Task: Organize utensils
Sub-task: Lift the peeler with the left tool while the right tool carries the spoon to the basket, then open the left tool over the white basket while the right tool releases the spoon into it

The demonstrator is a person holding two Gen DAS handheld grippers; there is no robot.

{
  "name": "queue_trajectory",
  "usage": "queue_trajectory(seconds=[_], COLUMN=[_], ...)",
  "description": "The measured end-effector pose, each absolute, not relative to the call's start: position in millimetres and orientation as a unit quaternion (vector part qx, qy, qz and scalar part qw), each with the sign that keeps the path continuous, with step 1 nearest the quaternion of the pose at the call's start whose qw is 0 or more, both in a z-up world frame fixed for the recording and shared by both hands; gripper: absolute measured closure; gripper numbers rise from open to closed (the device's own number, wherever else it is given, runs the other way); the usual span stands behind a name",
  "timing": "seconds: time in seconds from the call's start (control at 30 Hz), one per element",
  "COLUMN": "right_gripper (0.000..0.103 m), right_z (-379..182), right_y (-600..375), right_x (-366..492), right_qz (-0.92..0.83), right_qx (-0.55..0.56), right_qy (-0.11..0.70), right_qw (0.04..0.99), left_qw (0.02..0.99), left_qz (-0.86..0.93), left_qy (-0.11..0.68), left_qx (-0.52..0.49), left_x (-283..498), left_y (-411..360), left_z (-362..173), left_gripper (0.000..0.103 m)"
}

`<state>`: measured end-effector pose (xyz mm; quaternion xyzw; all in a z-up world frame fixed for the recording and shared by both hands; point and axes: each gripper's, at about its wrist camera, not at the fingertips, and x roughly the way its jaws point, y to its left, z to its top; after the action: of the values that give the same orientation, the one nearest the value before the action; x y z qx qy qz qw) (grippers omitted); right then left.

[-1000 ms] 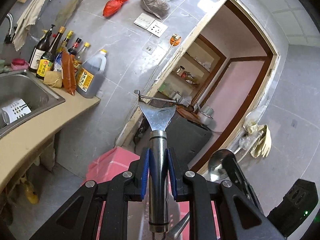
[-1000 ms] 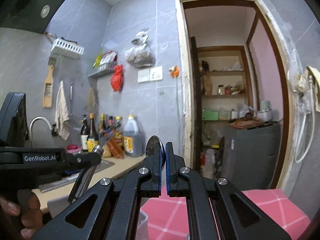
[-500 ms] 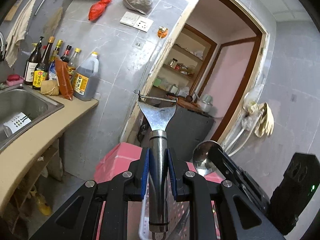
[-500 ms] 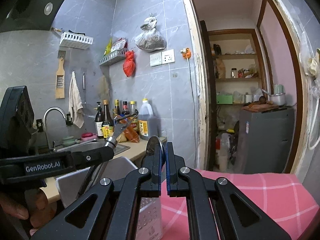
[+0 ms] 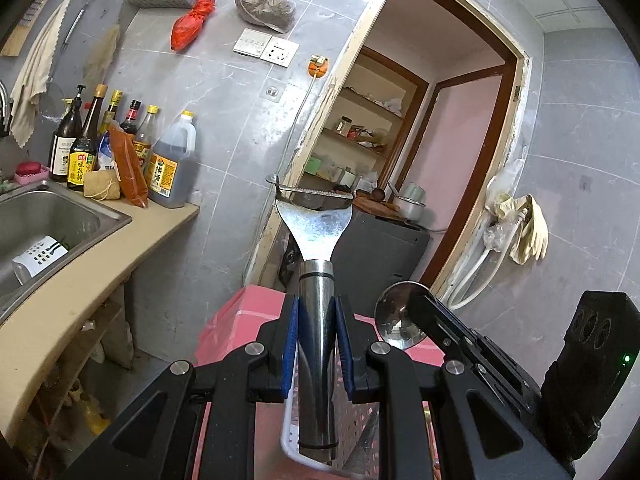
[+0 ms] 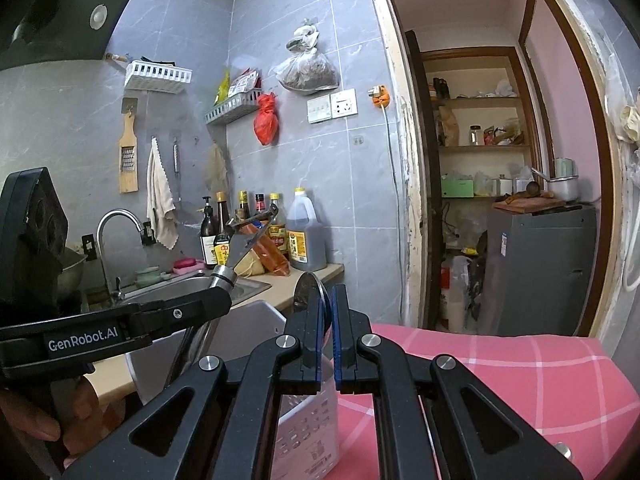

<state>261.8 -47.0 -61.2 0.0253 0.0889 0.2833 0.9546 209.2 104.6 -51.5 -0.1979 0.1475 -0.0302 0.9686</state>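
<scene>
My left gripper [image 5: 316, 336] is shut on a steel peeler [image 5: 316, 220], handle between the blue pads, blade pointing up and away. It also shows at the left of the right wrist view [image 6: 240, 248]. My right gripper [image 6: 327, 316] is shut on a steel spoon [image 6: 308, 288], bowl edge-on above the pads; the bowl also shows in the left wrist view [image 5: 398, 316]. A white perforated utensil holder [image 6: 308, 436] stands on the pink checked tablecloth [image 6: 500, 380], below and between both grippers. Both utensils are held above it.
A counter [image 5: 80, 272] with a steel sink [image 5: 44, 224] and several sauce bottles [image 5: 120, 148] lies to the left. A white holder [image 5: 38, 256] lies in the sink. A doorway with shelves [image 6: 480, 144] and a grey cabinet [image 6: 540, 268] is ahead.
Both grippers have tilted downward over the last second, bringing the pink table and white holder further into view. Both grips are unchanged.
</scene>
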Motion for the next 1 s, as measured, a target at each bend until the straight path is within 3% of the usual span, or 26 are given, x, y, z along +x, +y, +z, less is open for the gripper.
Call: queue_trajectory(seconds=[0.5,1.0], right_gripper=[0.096,0.087], right_z=[-61.3,-56.2], right_y=[-51.5,-62.1], right_x=[259.5,251.2], right_qz=[0.294,0.290], right_qx=[0.035,0.049], right_qy=[0.101,0.105], right_qw=[0.950,0.950], left_qw=[0.971,0.971], left_qz=[-0.040,-0.043], left_qy=[0.164,0.178], left_qx=[-0.167,-0.155], left_x=[197.4,186.6], left_y=[102.8,103.2], left_z=[-44.8,-42.8], left_gripper=[0.085,0.082])
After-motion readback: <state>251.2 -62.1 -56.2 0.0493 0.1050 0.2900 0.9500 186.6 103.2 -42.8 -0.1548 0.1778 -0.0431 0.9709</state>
